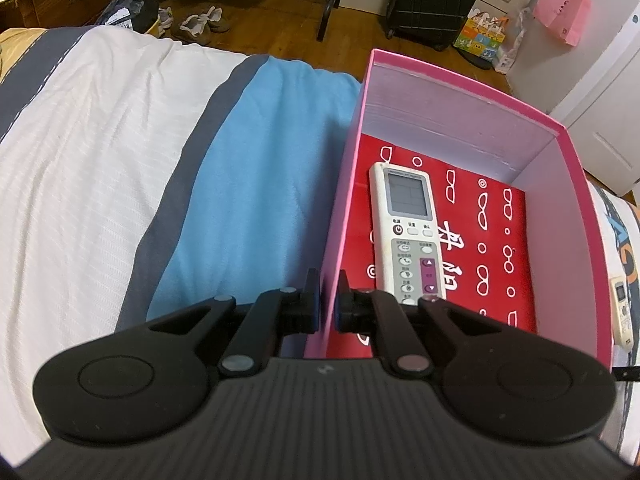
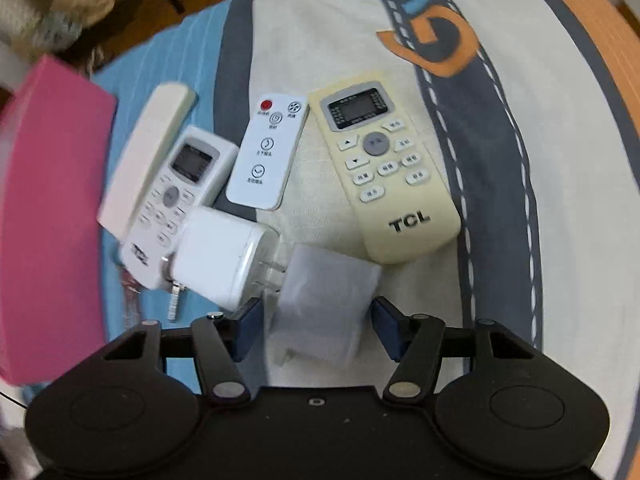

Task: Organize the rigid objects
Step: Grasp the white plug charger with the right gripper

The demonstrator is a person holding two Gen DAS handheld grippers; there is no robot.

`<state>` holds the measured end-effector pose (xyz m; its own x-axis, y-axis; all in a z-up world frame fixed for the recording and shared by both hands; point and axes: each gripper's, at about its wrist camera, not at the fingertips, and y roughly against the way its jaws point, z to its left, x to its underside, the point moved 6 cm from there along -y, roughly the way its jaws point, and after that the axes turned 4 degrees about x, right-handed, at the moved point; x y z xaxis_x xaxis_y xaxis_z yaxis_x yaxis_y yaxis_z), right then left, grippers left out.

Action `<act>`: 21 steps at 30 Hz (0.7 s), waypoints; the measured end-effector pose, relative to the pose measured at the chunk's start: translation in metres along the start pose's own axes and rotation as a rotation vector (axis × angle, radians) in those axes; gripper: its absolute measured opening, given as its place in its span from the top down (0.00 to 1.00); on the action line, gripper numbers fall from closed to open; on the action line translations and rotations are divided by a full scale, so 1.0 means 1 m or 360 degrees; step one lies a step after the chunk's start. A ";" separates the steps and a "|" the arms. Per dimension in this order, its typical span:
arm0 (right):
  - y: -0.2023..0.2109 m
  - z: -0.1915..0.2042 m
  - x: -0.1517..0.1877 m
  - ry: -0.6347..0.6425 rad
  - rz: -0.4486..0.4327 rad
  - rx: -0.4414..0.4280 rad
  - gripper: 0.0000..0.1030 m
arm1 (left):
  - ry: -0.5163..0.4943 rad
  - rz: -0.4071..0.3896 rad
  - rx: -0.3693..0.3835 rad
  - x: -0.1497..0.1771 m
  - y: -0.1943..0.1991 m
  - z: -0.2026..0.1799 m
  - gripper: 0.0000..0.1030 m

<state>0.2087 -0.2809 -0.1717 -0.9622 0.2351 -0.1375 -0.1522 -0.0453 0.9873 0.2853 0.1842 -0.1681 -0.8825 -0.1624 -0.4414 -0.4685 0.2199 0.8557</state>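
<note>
My left gripper (image 1: pixel 329 300) is shut on the left wall of a pink box (image 1: pixel 348 184) that stands on the bed. Inside the box a white remote (image 1: pixel 408 232) lies on a red printed sheet (image 1: pixel 496 256). My right gripper (image 2: pixel 318 324) is open, its fingers either side of a translucent plastic case (image 2: pixel 324 300), not touching it. Beyond it lie a white charger plug (image 2: pixel 218 256), a white TCL remote (image 2: pixel 176 200), a cream remote (image 2: pixel 148 156) face down, a slim white remote (image 2: pixel 266 148) and a yellowed TCL remote (image 2: pixel 384 164). The pink box (image 2: pixel 52 216) stands at their left.
The bed has a white, grey and blue cover (image 1: pixel 248 184). A remote (image 1: pixel 622 312) lies just right of the box. Past the bed edge are shoes (image 1: pixel 200 24), a black suitcase (image 1: pixel 436 0) and bags on a wooden floor.
</note>
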 end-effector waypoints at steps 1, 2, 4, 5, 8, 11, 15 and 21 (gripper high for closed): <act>-0.003 0.005 0.001 0.0077 -0.0012 0.0049 0.38 | 0.0001 0.0001 -0.0001 0.000 0.000 0.001 0.94; -0.005 0.010 0.003 0.0143 -0.0027 0.0080 0.38 | 0.0004 0.0002 -0.0001 0.000 0.000 0.001 0.94; -0.002 0.016 0.007 0.0254 -0.0044 0.0127 0.39 | 0.0001 0.0001 -0.0001 0.000 0.000 0.001 0.94; -0.001 0.018 0.010 0.0297 -0.0040 0.0165 0.39 | -0.0002 0.0000 -0.0002 0.000 0.000 0.001 0.94; -0.002 0.015 0.014 0.0298 -0.0008 0.0180 0.39 | -0.0002 0.0000 0.0000 0.000 0.000 0.001 0.95; -0.007 0.011 0.009 0.0247 0.0003 0.0170 0.39 | -0.0002 0.0002 0.0000 0.000 0.000 0.001 0.94; -0.014 0.015 0.009 0.0269 -0.0034 0.0207 0.41 | 0.0002 0.0006 -0.0002 0.001 -0.001 0.001 0.94; 0.001 0.014 0.018 0.0217 -0.0134 0.0204 0.42 | -0.0001 0.0006 -0.0005 0.001 -0.002 0.001 0.94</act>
<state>0.1944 -0.2628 -0.1726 -0.9703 0.0987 -0.2207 -0.2116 0.0951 0.9727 0.2856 0.1846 -0.1706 -0.8843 -0.1612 -0.4383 -0.4650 0.2172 0.8583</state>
